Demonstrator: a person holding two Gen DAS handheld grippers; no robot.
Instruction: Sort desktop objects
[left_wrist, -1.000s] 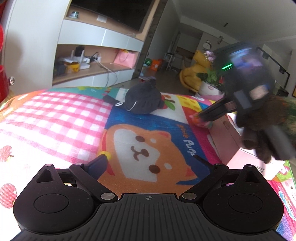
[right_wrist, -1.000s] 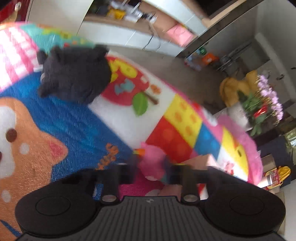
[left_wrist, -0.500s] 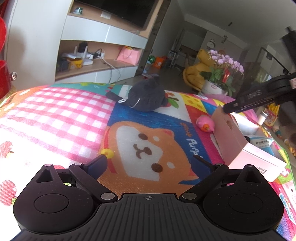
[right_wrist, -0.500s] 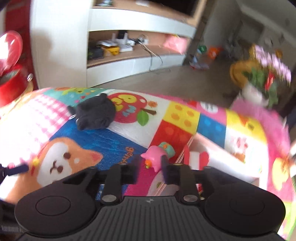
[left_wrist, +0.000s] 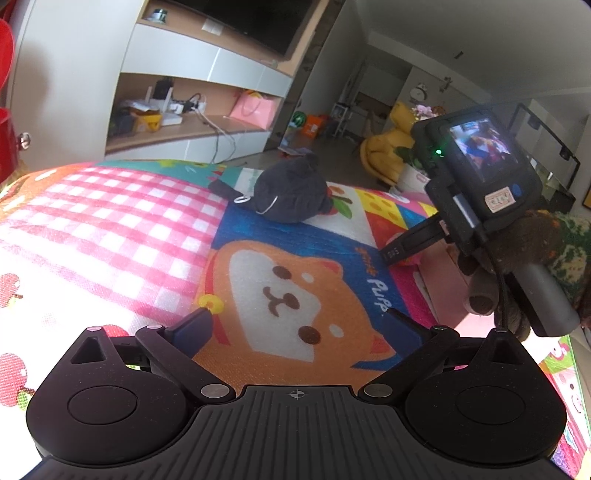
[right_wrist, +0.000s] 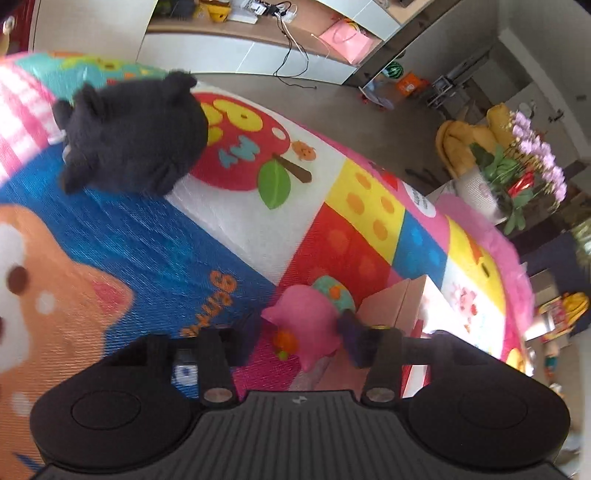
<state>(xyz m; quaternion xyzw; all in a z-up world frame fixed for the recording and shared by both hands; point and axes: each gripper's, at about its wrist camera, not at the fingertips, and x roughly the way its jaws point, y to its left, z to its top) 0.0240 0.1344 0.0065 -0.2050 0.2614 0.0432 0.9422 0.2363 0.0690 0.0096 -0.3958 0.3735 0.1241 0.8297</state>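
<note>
A small pink toy (right_wrist: 303, 321) with an orange beak and a teal cap lies on the colourful play mat (right_wrist: 332, 206), beside a pink box (right_wrist: 391, 299). My right gripper (right_wrist: 301, 328) straddles the toy and its jaws are opening; the fingers (right_wrist: 251, 332) flank the toy without clearly pressing on it. In the left wrist view the right gripper (left_wrist: 395, 254) reaches down at the mat's right side, held by a gloved hand (left_wrist: 535, 236). A dark grey plush (left_wrist: 291, 195) (right_wrist: 136, 133) lies further back. My left gripper (left_wrist: 297, 317) stands open over the dog picture, holding nothing.
The pink box (left_wrist: 439, 280) sits at the mat's right edge. Past the mat's far edge are bare floor, a white shelf unit (left_wrist: 207, 85) with a pink bag, a yellow chair (right_wrist: 469, 136) and a potted orchid (right_wrist: 517, 173).
The right gripper lifted away and back half a second ago, then came down again over the pink toy, with its jaws wider apart. The left gripper stayed put.
</note>
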